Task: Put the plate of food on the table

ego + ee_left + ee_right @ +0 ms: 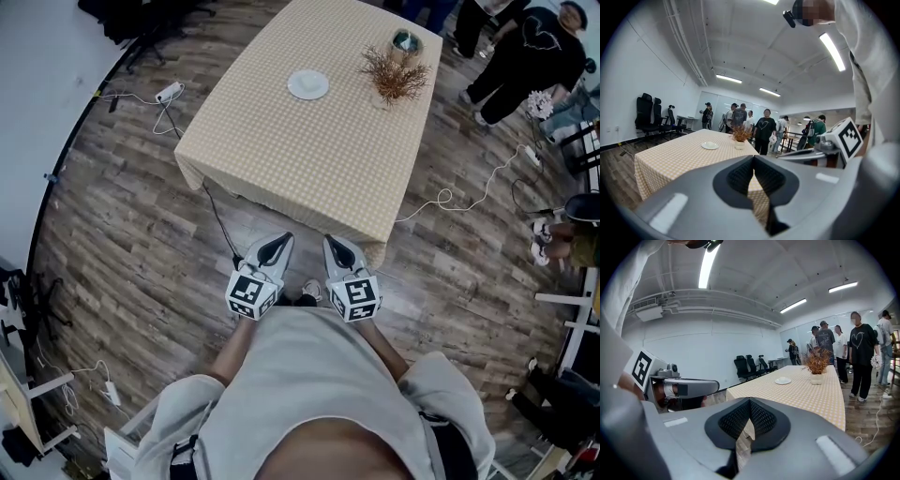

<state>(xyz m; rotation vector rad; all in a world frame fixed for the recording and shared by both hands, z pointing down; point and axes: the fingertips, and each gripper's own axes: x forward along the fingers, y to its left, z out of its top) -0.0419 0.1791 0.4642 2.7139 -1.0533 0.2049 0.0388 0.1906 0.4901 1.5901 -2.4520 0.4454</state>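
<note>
Grey sweatshirt of the person (309,394) fills the bottom of the head view, both forearms reaching forward. Left gripper (275,247) and right gripper (339,248), grey with black-and-white marker cubes, sit side by side over the brown wood-plank floor (122,253), just short of the near edge of the beige-checked cloth-covered counter (309,159). Both grippers are pressed together and empty. White round plate (307,84) lies on the counter's far half, well apart from both grippers. Pot of brown dried twigs (394,70) stands near the plate, toward the far right corner. White cable (450,202) trails on the floor right of the counter. Dark-clothed bystanders (520,56) are at top right.

Left gripper view: left gripper (753,176) has its ridged black pads meeting at the tips, nothing between them. Counter (679,159) is ahead, with the plate (710,146) on it beside the twig pot (739,136). Right gripper (834,140) shows at the right edge with its marker cube. Black office chairs (651,115) line the left wall; bystanders (764,126) are behind the counter.

Right gripper view: right gripper (749,420) is closed tip to tip, holding nothing. Counter (806,392) runs away to the right, with the plate (783,380) near its far end, left of the twig pot (816,364). Left gripper (670,385) is at the left. Office chairs (750,365) are at the back wall, bystanders (858,352) at the right.
</note>
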